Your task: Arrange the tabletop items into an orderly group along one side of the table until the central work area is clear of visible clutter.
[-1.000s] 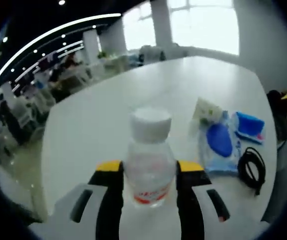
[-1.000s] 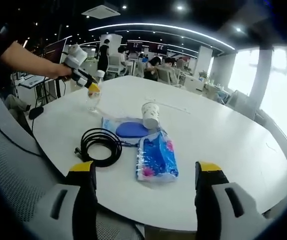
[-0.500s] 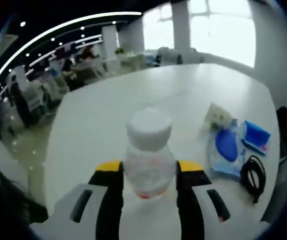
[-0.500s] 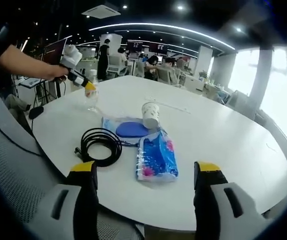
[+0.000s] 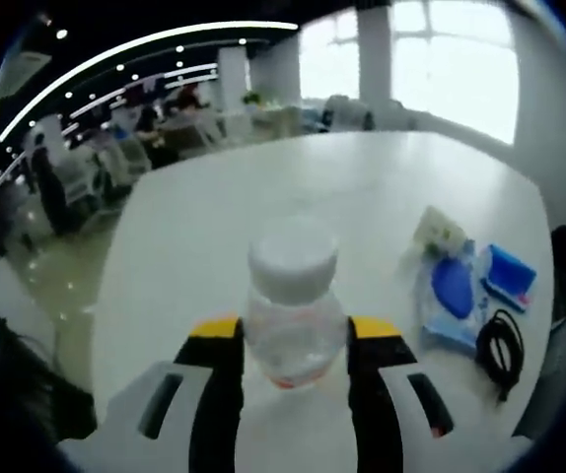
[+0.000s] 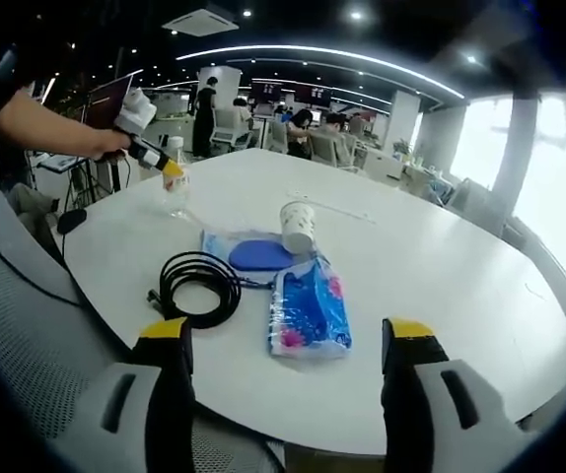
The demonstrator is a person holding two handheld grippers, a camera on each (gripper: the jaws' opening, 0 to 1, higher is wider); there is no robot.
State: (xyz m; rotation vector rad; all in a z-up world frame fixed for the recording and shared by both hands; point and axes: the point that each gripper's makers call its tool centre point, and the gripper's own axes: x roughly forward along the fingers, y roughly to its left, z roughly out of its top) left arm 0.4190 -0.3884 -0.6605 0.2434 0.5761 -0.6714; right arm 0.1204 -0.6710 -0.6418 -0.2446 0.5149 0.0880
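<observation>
Left gripper [image 5: 293,340]: clamped on the clear water bottle [image 5: 293,310], which stands upright between its yellow-tipped jaws.
Water bottle: white-capped, near the white table's [image 6: 441,286] edge, well apart from the other items.
Right gripper [image 6: 288,340]: jaws spread wide, holding nothing.
Grouped items: paper cup [image 6: 297,227], blue pouch [image 6: 260,254], tissue pack [image 6: 310,308], coiled black cable [image 6: 199,286].

White table [image 6: 441,266] carries cable [image 6: 198,284], cup [image 6: 297,226], tissue pack [image 6: 309,309].

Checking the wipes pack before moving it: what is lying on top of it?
A blue oval lid sits on the wipes pack. The paper cup hides its far edge.
</observation>
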